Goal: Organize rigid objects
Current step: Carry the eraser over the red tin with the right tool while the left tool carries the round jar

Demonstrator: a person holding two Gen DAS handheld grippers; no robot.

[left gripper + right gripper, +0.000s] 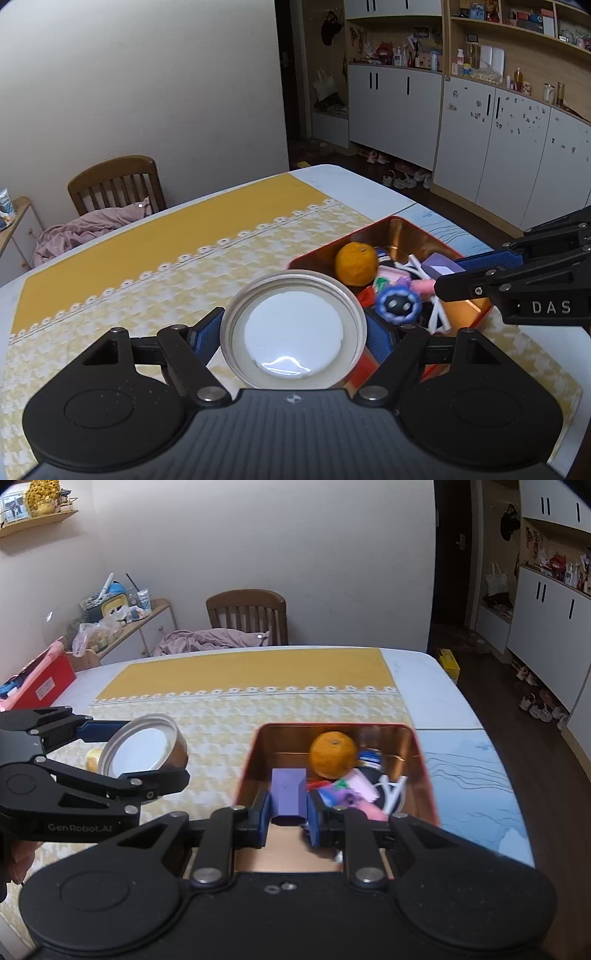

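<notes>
Left wrist view: round silver metal lid with white liner (293, 328) is clamped by the left gripper (293, 332), just left of the red rectangular tin (406, 225). Right wrist view: purple rectangular block (289, 792) is pinched by the right gripper (288, 812) over the tin's near-left corner; orange fruit (333, 754) sits at the far wall.

My left gripper (293, 334) is clamped on a round lid (293, 328); my right gripper (288, 812) pinches a purple block (289, 794).
</notes>
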